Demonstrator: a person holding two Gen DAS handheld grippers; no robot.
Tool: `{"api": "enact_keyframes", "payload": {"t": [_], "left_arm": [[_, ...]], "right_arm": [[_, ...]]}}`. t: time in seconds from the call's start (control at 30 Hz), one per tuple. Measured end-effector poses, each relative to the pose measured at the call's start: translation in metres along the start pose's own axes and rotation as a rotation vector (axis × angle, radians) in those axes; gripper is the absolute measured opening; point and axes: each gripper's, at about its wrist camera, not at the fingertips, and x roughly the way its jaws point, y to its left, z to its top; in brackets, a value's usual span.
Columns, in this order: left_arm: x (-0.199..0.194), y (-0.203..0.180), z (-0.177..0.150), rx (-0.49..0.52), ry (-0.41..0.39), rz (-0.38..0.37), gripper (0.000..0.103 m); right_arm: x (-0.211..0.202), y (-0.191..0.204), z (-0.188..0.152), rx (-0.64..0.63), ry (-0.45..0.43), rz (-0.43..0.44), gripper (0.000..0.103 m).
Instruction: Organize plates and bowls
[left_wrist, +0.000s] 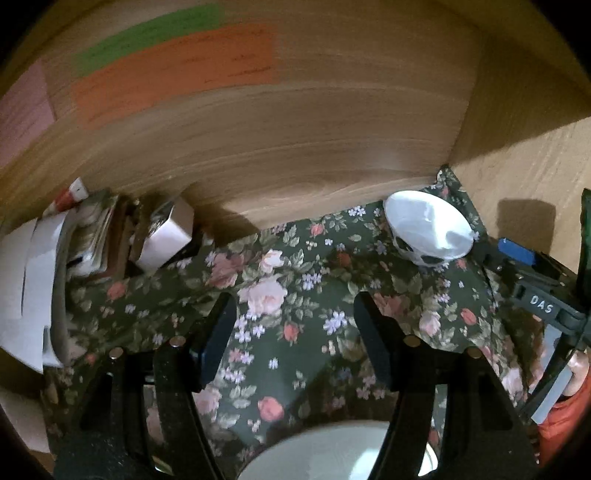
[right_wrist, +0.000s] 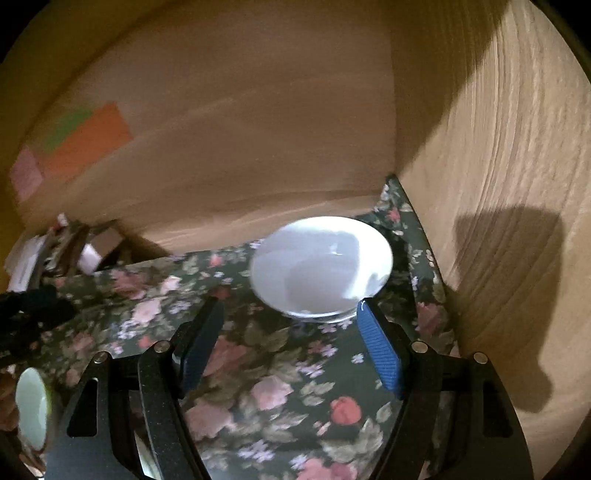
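A white bowl (right_wrist: 321, 266) stands on the floral cloth (right_wrist: 266, 369) near the back right corner; it also shows in the left wrist view (left_wrist: 428, 229), with dark spots on its outside. My right gripper (right_wrist: 291, 321) is open and empty, its right fingertip close to the bowl's base. My left gripper (left_wrist: 295, 317) is open and empty over the cloth. A pale plate or bowl rim (left_wrist: 332, 454) lies below it at the bottom edge. The right gripper's body (left_wrist: 539, 295) shows at the right of the left wrist view. A pale cup (right_wrist: 33, 406) sits at the far left.
Wooden walls (left_wrist: 295, 129) close the back and the right side (right_wrist: 498, 221). Coloured paper notes (left_wrist: 177, 70) hang on the back wall. A pile of papers, books and a small box (left_wrist: 162, 236) sits at the back left.
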Motion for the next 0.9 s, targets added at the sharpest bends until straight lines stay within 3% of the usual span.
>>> {"api": "enact_keyframes", "payload": {"t": [0.47, 0.57, 0.9], "left_arm": [[0.054, -0.028, 0.021, 0.045, 0.074, -0.012, 0.066], [0.060, -0.030, 0.021, 0.055, 0.087, -0.021, 0.066], [0.076, -0.034, 0.026, 0.068, 0.099, -0.042, 0.066]], "right_arm": [[0.055, -0.035, 0.006, 0.069, 0.090, -0.091, 0.070], [0.063, -0.039, 0.007, 0.072, 0.113, -0.105, 0.051], [0.083, -0.052, 0.011, 0.107, 0.172, -0.048, 0.032]]}}
